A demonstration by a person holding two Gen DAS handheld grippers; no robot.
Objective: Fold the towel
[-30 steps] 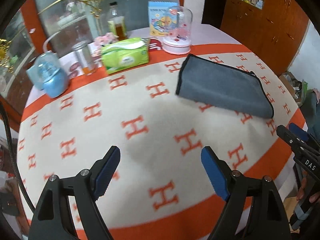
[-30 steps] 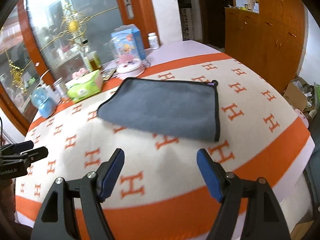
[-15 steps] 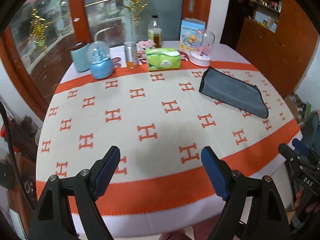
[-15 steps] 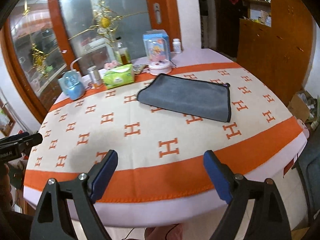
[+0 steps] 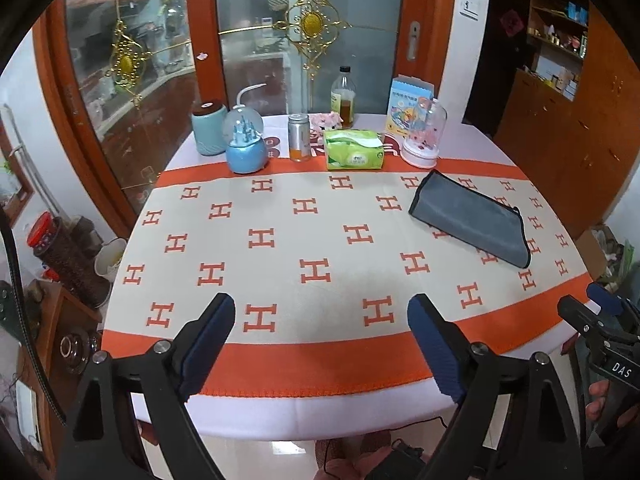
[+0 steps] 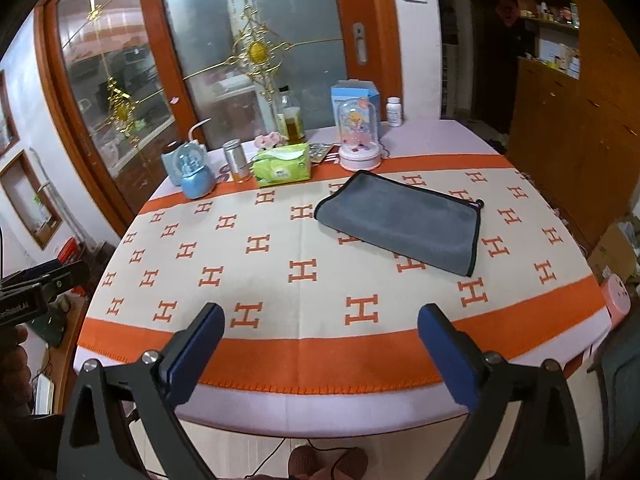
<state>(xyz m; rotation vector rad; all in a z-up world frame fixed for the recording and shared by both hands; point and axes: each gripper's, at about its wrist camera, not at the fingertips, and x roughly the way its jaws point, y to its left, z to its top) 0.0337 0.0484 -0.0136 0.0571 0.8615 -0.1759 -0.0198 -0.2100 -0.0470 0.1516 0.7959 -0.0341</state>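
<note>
Both tools, left [image 5: 320, 344] and right [image 6: 320, 354], have backed off the counter [image 6: 304, 344], jaws wide and empty; gray towel [image 6: 400, 220] lies folded, task looks done.

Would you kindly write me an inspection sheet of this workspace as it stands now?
Surface: round table under an orange-bordered cloth with H motifs.
Job's things: grey towel lies flat, looks already folded, touched by neither claw.
Clutter: tissue pack, snow globe, metal can, oil bottle, pink dome ornament, blue box, pill bottle, all along the far edge.
Grippers: left claw and right claw both open, empty, hanging off the near edge.
Cables: thin dark lead on the floor.
Surroundings: glass doors, wooden cabinets.
</note>
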